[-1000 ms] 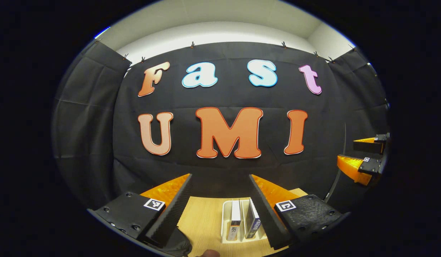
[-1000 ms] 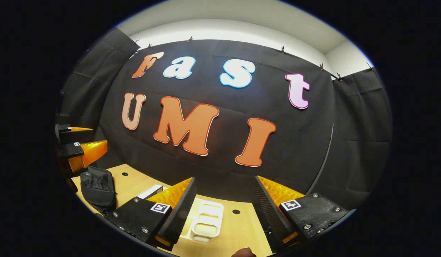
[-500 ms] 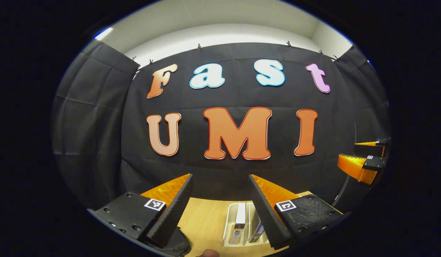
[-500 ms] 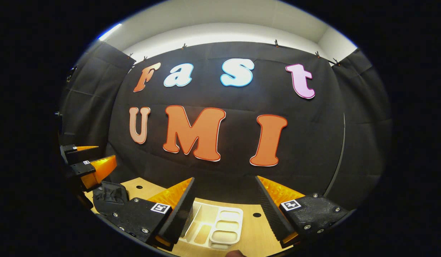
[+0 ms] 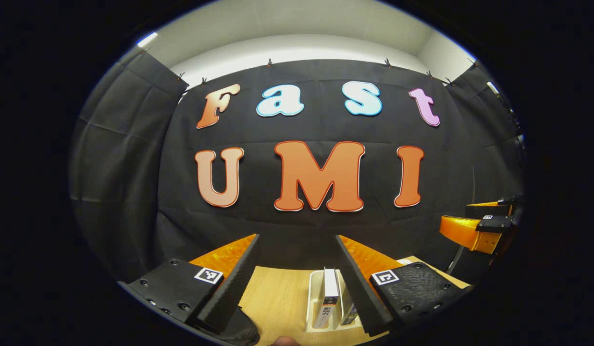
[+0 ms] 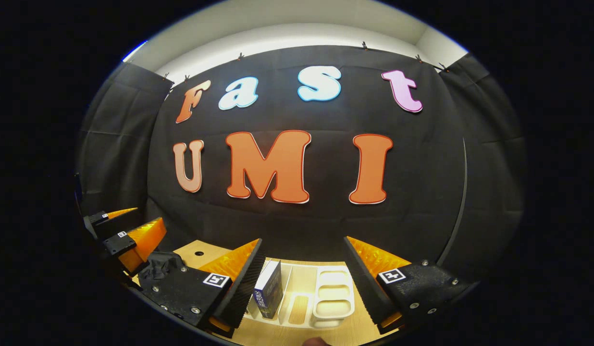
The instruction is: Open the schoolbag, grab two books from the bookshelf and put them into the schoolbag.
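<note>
Both grippers hover with fingers spread wide, holding nothing. Ahead of the left gripper [image 5: 297, 283], two books [image 5: 329, 298] stand upright in the white bookshelf [image 5: 312, 300], long axes vertical, nearer its right finger. The schoolbag [image 6: 161, 265] lies beyond the right gripper's [image 6: 304, 283] left finger, closer to the left gripper, so I judge that one reaches it first.

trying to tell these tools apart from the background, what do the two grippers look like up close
Each gripper has two long wedge-shaped fingers with ridged, saw-toothed inner faces. The left gripper and right gripper both sit on black mounting blocks with visible screws, and each block carries a small square black-and-white marker tag. I can't see any cables or sleeves.
</note>
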A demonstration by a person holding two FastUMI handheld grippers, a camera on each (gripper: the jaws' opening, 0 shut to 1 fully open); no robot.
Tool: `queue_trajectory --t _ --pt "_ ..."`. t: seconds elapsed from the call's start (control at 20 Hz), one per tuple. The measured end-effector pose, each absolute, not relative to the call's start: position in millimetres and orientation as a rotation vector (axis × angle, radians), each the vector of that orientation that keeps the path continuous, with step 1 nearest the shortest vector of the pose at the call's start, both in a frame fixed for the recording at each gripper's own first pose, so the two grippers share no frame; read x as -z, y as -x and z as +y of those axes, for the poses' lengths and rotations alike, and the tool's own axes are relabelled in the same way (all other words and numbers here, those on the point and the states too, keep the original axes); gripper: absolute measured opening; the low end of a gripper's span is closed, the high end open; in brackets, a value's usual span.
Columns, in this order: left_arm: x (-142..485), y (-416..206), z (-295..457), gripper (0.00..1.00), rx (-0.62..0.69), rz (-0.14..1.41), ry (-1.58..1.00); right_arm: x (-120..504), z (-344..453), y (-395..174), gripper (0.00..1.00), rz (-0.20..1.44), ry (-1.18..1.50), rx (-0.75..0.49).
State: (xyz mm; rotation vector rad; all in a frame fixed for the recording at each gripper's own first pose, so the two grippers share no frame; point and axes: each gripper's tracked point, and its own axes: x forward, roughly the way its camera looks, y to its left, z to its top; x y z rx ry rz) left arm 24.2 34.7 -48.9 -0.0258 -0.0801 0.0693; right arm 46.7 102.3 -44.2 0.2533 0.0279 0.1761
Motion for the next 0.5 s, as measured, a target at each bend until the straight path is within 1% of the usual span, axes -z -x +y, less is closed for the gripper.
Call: queue_trajectory --t 0.3,0.5 --pt "77 -29 51 0.96 -0.077 -0.043 -0.118 55 121 -47 0.97 0.057 -0.240 -0.179" --pt "113 -28 63 0.97 -0.098 0.004 -0.231 65 128 -51 0.96 0.084 -0.236 -0.191"
